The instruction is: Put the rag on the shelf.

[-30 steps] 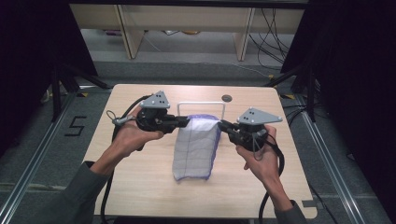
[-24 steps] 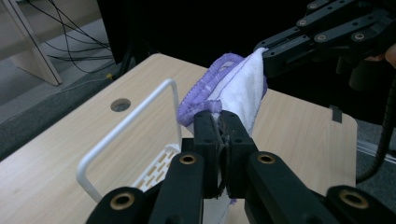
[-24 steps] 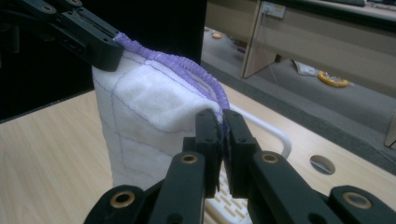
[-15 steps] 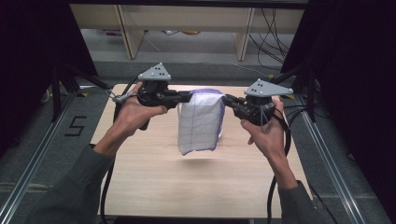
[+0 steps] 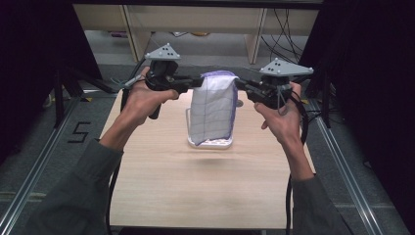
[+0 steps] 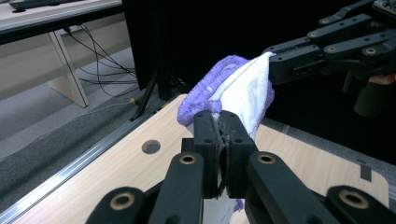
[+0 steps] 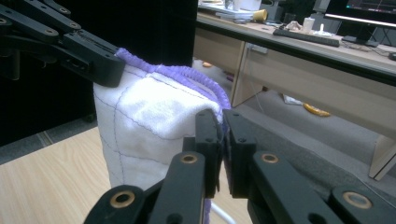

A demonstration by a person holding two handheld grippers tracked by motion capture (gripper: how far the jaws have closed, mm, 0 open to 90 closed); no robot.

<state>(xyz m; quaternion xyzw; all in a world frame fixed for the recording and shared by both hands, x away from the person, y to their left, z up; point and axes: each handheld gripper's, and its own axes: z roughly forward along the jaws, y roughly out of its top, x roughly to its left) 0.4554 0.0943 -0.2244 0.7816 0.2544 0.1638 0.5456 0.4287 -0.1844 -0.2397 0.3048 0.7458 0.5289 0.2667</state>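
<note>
The white terry towel with thin purple grid lines and a purple ribbed edge hangs in the air above the light wooden table, stretched between the two grippers at its top corners. Its upper edge runs roughly level from one gripper to the other, and the rest of the cloth drops straight down in a folded double layer. In the high view the lower end covers part of a white wire rack that stands on the table; whether it touches the rack cannot be told.

The left gripper is clenched on the top corner nearer the person's left. In the left gripper view its black jaws stand pressed together with a thin fold of the towel pinched between them, and the purple edge bunches just above the jaws.

The right gripper grasps the opposite top corner. In the right gripper view its jaws are likewise squeezed tight on the cloth, with the towel spreading away to the left toward the other gripper.

Both hands are raised well above the table, each with a grey three-cornered plate on top of its gripper. A round hole shows in the tabletop near its far edge. Beyond the table stand pale wooden desks and trailing cables on a grey floor.
</note>
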